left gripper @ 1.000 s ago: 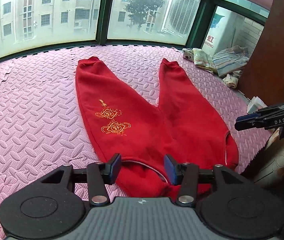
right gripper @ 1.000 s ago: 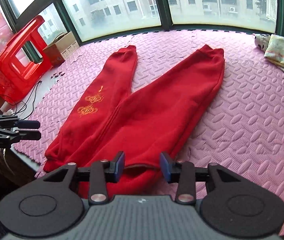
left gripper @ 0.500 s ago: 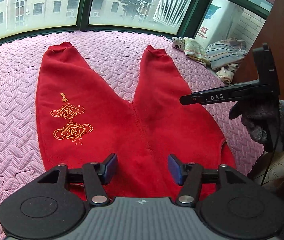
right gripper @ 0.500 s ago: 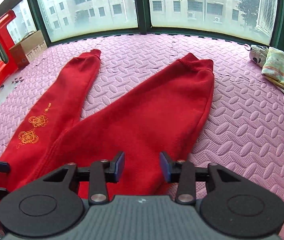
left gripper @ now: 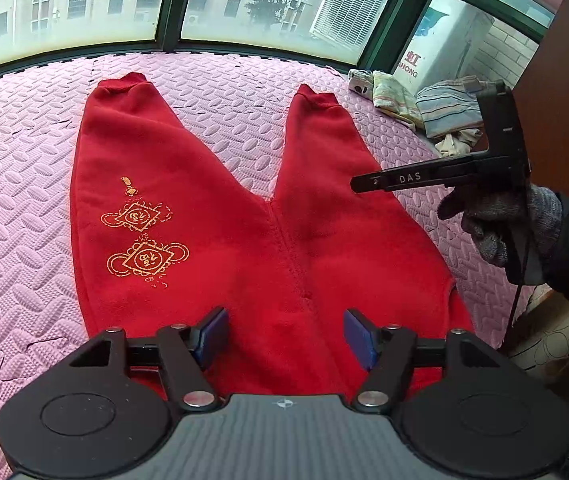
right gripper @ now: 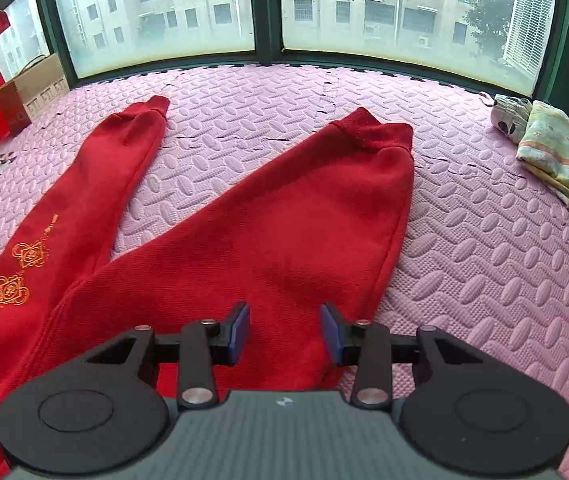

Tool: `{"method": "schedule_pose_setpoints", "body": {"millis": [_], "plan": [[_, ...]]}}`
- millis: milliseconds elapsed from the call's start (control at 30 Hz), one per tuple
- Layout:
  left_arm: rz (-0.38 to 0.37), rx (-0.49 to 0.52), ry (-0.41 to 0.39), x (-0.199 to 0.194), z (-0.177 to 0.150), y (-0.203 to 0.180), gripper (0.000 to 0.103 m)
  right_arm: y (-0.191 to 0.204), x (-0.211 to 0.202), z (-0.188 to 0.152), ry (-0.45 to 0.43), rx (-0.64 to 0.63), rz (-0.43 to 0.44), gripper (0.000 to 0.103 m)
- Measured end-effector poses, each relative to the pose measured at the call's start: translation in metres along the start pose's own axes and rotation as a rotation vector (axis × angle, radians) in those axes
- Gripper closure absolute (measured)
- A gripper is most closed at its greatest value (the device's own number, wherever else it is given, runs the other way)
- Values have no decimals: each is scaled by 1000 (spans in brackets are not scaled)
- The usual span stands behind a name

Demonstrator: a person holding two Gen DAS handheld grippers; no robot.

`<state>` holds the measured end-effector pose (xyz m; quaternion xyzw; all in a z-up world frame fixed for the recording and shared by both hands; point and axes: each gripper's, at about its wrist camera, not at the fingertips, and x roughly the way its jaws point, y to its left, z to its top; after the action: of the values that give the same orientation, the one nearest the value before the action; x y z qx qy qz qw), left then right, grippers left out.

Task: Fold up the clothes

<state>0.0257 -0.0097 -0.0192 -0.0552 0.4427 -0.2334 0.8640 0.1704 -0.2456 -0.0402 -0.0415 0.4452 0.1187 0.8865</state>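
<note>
Red trousers [left gripper: 212,248] lie flat on the pink foam mat [left gripper: 16,184], waistband nearest and just under both tools, legs splayed away in a V, which leaves each leg free to be taken and laid over the other. Ahead of the left gripper [left gripper: 284,338], whose blue pads stand spread and empty, runs the centre seam; gold knot embroidery sits to its left. Over the right leg, the right gripper [right gripper: 284,330] is likewise parted, holding nothing. Thick, fleecy cloth with ribbed cuffs, smooth, no fold showing.
</note>
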Motion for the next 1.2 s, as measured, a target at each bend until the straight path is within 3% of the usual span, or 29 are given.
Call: {"method": "schedule_pose_setpoints", "body": {"millis": [133, 233, 400, 567, 967, 1200], "plan": [[-6, -16, -12, -3, 5, 3, 32, -6, 2, 10, -10, 5, -17, 63], [0, -19, -31, -5, 10, 5, 27, -4, 8, 20, -26, -20, -7, 53], [36, -52, -24, 0, 11, 20, 26, -2, 23, 28, -1, -17, -60, 53], [49, -83, 0, 4, 7, 33, 26, 22, 22, 49, -36, -62, 2, 52], [48, -111, 13, 7, 3, 42, 26, 131, 80, 102, 14, -285, 235, 44], [38, -117, 17, 7, 3, 45, 26, 133, 101, 119, 11, -300, 158, 39]]}}
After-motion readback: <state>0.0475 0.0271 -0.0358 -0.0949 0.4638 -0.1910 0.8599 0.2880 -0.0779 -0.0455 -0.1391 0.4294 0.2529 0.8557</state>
